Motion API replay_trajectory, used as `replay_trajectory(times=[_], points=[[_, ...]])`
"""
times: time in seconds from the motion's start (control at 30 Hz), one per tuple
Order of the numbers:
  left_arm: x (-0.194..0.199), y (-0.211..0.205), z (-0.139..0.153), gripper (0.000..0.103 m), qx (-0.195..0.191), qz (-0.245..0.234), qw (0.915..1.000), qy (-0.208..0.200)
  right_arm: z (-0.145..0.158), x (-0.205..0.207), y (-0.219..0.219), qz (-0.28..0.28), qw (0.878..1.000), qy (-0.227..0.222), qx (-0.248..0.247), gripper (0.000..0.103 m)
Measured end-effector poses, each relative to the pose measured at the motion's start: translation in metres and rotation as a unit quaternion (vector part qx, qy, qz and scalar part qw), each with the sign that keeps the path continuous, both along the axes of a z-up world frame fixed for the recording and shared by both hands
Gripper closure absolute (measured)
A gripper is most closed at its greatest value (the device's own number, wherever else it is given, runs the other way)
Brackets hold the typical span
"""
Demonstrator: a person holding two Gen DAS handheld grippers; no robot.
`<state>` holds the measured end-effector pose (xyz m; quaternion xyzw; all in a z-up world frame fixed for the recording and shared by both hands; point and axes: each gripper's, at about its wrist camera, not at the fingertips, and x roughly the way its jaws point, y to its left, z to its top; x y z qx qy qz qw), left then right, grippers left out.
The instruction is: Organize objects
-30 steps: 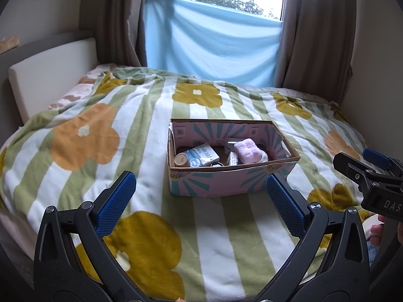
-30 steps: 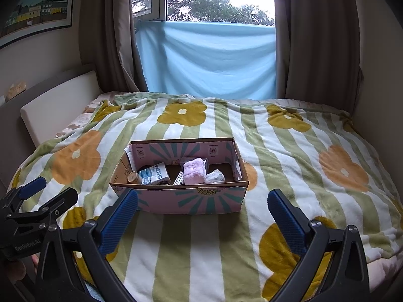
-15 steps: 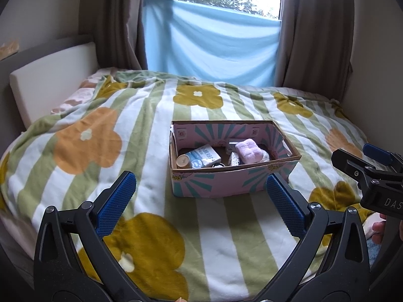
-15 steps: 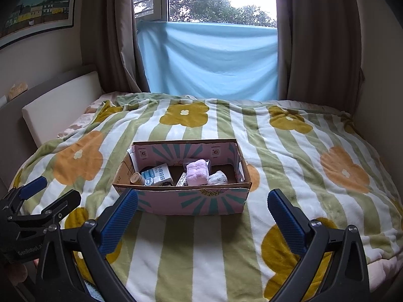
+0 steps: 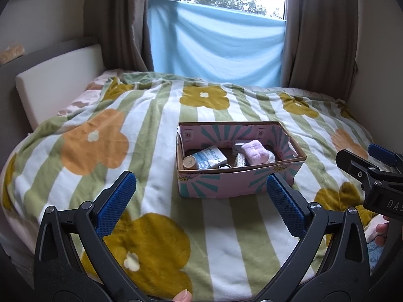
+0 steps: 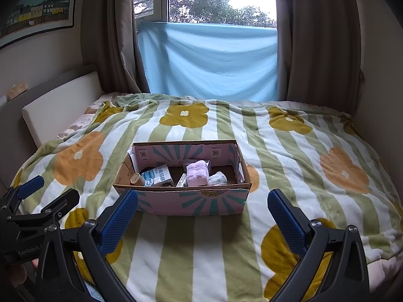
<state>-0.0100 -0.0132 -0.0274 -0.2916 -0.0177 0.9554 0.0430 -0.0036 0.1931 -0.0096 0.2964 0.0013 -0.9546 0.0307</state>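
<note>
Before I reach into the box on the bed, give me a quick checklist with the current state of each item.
1. Left gripper open and holding nothing: ok.
2. Right gripper open and holding nothing: ok.
3. Box upright on the blanket, top open: ok.
4. Contents in view: pink cloth, blue and white carton, small round tube, all inside the box: ok.
5. Path from both grippers to the box free of things on the blanket: ok.
6. What lies under the pink cloth and at the box's near wall: cannot tell, hidden by the wall.
</note>
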Motion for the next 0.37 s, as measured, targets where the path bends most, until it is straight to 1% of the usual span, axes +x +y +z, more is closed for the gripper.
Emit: replay_trajectory(times=[0.1,0.2,0.23,0.27,0.37], points=[[-0.001,0.004,0.0,0.0,-0.012,0.001,0.9999,0.002,0.0,0.0,0.001,0.001,1.0,0.0,0.0,0.001],[-0.001,0.01,-0.003,0.0,-0.038,0.021,0.999,0.004,0.001,0.0,0.0,0.001,1.0,0.0,0.0,0.001],[-0.001,0.011,-0.004,0.0,-0.041,0.022,0.9989,0.004,0.001,0.001,-0.001,0.001,1.0,-0.001,0.001,0.001],[-0.001,0.011,-0.005,0.0,-0.039,0.019,0.9991,0.005,0.001,0.001,-0.001,0.001,1.0,-0.002,0.001,0.001],[-0.002,0.008,-0.006,0.0,-0.015,0.004,0.9999,0.004,0.001,0.0,-0.002,0.0,1.0,-0.003,0.001,0.001]])
